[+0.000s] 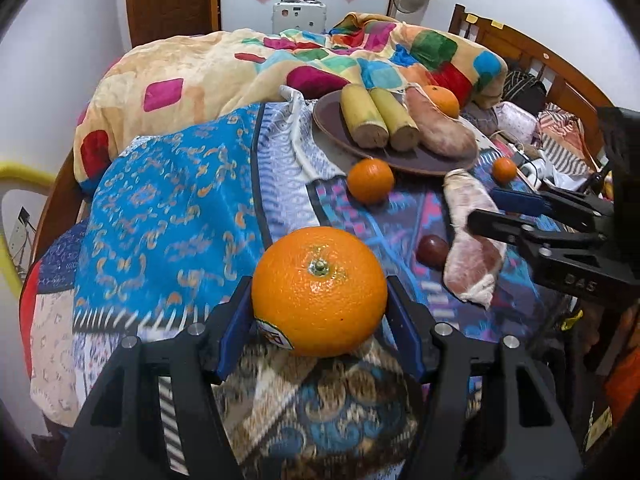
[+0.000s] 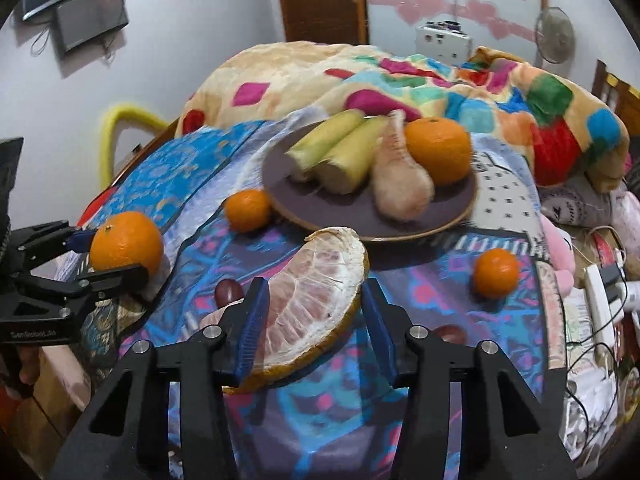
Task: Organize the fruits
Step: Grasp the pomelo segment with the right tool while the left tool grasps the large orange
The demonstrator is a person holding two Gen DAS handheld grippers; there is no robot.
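**Both grippers on fruit above the bed**

I saw the bed covered with a patterned bedspread [image 1: 168,208] and a colourful blanket [image 1: 224,64] heaped behind it. On the bedspread lay a dark round plate [image 2: 400,220]. It carried two pieces of corn [image 1: 376,116], a sweet potato [image 1: 444,128] and one orange [image 2: 438,154] at its far right side.

My left gripper [image 1: 320,312] held a large orange [image 1: 320,290]; both blue pads pressed on its sides, at the near left part of the bedspread, well apart from the plate. My right gripper [image 2: 314,320] stood around a pomelo wedge [image 2: 312,296] in front of the plate. The left pad touched the wedge, but at the right pad I could not tell if it pressed or not.

Two small tangerines lay free on the bedspread: one [image 2: 246,210] just beside the plate's near left rim, one [image 2: 496,272] to the right. A small dark red fruit [image 1: 432,250] lay beside the wedge.
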